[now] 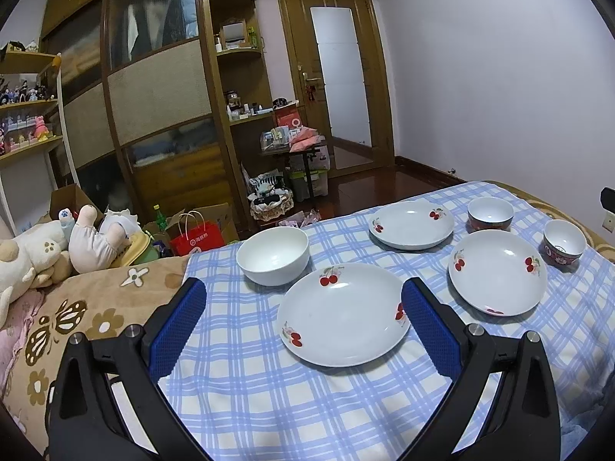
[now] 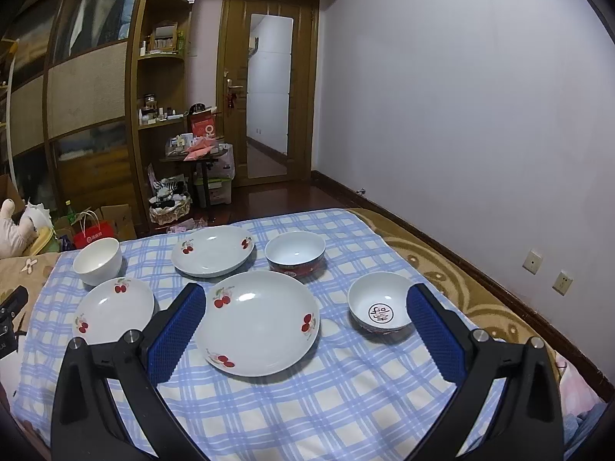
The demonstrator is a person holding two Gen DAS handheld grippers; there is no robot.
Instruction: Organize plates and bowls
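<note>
Three cherry plates (image 2: 257,322) and three bowls (image 2: 295,252) were spread over checked cloth (image 2: 307,403), frame centre. Left gripper (image 1: 303,296) and right gripper (image 2: 307,299) were held wide apart, nothing pinched.

Dim, perhaps overhead light; warped edges

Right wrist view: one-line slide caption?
Open right gripper above three cherry plates and three bowls on checked cloth.
</note>
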